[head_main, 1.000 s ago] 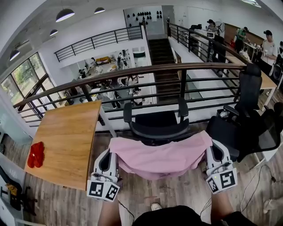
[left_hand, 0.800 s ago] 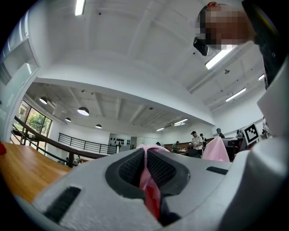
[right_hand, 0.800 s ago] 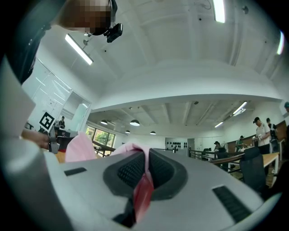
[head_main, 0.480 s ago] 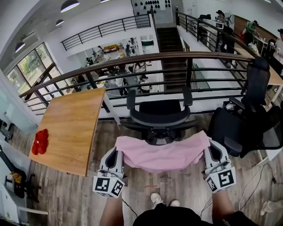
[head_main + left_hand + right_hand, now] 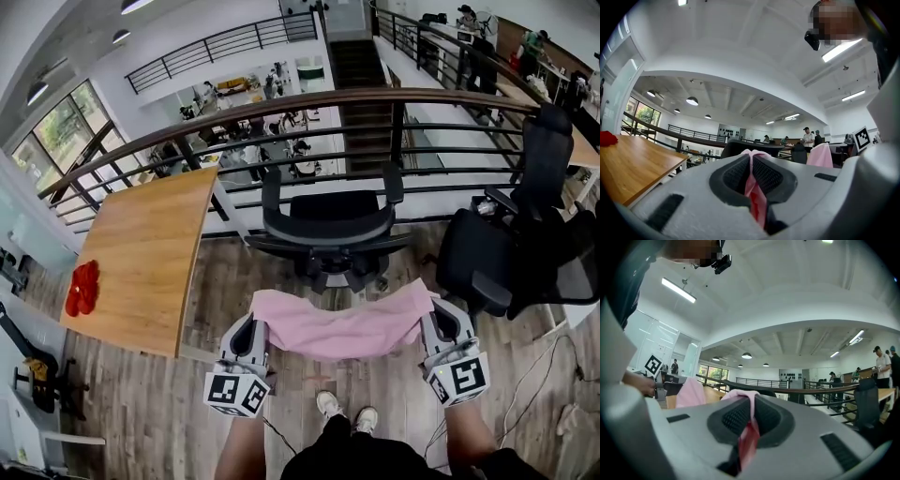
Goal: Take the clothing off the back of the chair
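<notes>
Pink cloth garment [image 5: 342, 323] is off the chair. It hangs spread between both grippers above the floor, clear of the black mesh office chair [image 5: 328, 220] at its 12 o'clock, whose back is bare. Left hand-held gripper [image 5: 255, 328] is clamped on the garment's left edge, fabric pinched in its jaws. Right hand-held gripper [image 5: 436, 321] is clamped on the right edge the same way. Two-edge hold looks deliberate: keeps the cloth stretched, off the floor, no snag on the armrests. Grey wood-plank floor [image 5: 281, 281] underneath, person's shoes [image 5: 342, 408] at 6 o'clock. Curved wooden table [image 5: 141, 253] at 10 o'clock, red object [image 5: 82, 286] near its left edge. Second black chair [image 5: 506, 253] at 2 o'clock. Dark metal railing [image 5: 309, 103] at 12 o'clock, open lower level beyond
</notes>
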Action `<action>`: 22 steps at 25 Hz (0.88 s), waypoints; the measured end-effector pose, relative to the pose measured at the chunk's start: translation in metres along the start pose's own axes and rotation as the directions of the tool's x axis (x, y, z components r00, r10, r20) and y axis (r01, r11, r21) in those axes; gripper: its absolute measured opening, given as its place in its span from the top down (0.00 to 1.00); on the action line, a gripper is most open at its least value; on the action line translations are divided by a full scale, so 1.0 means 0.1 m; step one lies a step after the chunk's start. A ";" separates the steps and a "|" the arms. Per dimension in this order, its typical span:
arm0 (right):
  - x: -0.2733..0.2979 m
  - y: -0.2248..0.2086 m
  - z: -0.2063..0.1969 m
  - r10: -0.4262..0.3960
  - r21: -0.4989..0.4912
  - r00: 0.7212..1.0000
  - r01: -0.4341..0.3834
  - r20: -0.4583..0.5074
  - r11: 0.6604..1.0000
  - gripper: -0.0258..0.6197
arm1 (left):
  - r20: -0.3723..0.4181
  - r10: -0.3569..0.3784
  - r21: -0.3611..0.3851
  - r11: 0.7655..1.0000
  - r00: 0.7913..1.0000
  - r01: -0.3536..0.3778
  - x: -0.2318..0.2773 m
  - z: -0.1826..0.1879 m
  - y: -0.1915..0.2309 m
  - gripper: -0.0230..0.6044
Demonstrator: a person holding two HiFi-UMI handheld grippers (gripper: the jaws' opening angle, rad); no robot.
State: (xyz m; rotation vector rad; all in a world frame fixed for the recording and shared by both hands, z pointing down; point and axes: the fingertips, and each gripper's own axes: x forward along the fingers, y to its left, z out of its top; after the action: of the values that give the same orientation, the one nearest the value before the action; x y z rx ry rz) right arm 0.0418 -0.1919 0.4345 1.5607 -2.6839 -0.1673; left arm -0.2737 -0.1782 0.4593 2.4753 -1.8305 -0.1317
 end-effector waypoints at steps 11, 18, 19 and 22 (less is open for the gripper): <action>-0.17 0.05 -0.42 0.010 0.015 0.998 -0.009 -0.067 1.000 0.94 | -0.088 0.000 0.038 0.999 0.996 0.003 -0.16 -0.49 -0.19 0.91; -0.28 0.08 -0.46 0.031 0.006 0.997 -0.030 -0.071 1.000 0.94 | -0.098 0.005 0.026 1.000 0.995 -0.003 -0.27 -0.61 -0.30 0.91; -0.29 0.08 -0.46 0.035 0.003 0.997 -0.035 -0.070 0.999 0.94 | -0.097 0.007 0.026 1.000 0.995 -0.005 -0.28 -0.61 -0.31 0.91; -0.32 0.09 -0.46 0.044 -0.014 0.997 -0.045 -0.068 0.999 0.94 | -0.092 0.012 0.030 0.999 0.996 -0.009 -0.31 -0.61 -0.35 0.91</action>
State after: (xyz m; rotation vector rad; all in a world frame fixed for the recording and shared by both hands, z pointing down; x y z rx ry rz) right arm 0.0534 -0.1631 0.4819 1.4727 -2.6566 -0.1313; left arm -0.2433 -0.1390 0.5180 2.4467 -1.8212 0.0109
